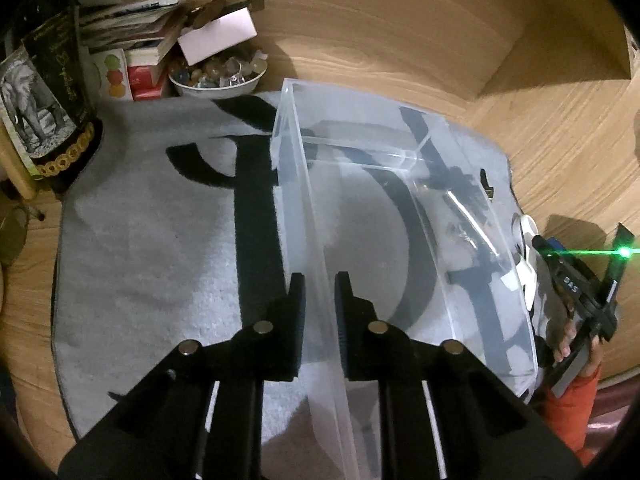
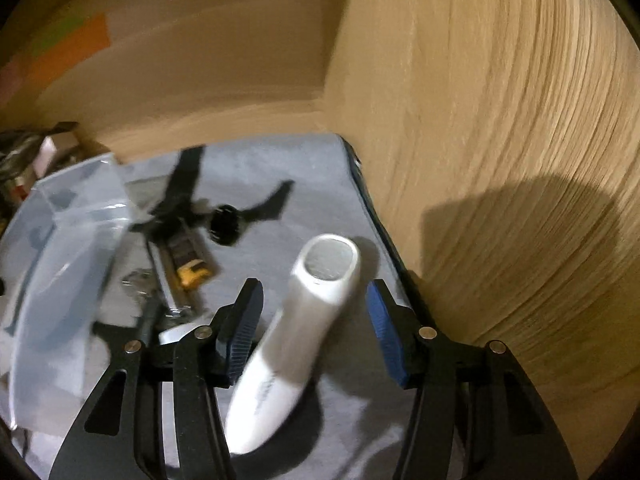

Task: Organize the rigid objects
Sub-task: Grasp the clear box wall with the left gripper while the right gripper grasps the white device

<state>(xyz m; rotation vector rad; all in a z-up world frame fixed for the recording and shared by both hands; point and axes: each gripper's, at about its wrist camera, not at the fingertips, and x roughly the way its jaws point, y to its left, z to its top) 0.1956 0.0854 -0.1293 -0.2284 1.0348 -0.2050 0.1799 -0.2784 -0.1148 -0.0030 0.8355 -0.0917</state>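
A clear plastic bin (image 1: pixel 296 152) stands on a grey mat (image 1: pixel 160 220). My left gripper (image 1: pixel 320 312) is shut on the bin's near side wall, one pad on each face of it. In the right wrist view a white handheld device (image 2: pixel 304 312) with a round lens end lies on the mat. It sits between the pads of my right gripper (image 2: pixel 312 316), with a gap on both sides. The bin (image 2: pixel 60 240) shows blurred at that view's left. The left wrist view shows the right gripper (image 1: pixel 580 292) beside the bin, held by a hand with an orange sleeve.
Next to the bin lie a black toothed wheel (image 2: pixel 224 224), a yellow and metal tool (image 2: pixel 188 272) and small metal parts. A bowl of stones (image 1: pixel 218 76) and stacked books (image 1: pixel 128 40) stand beyond the mat. A wooden wall (image 2: pixel 480 160) rises close on the right.
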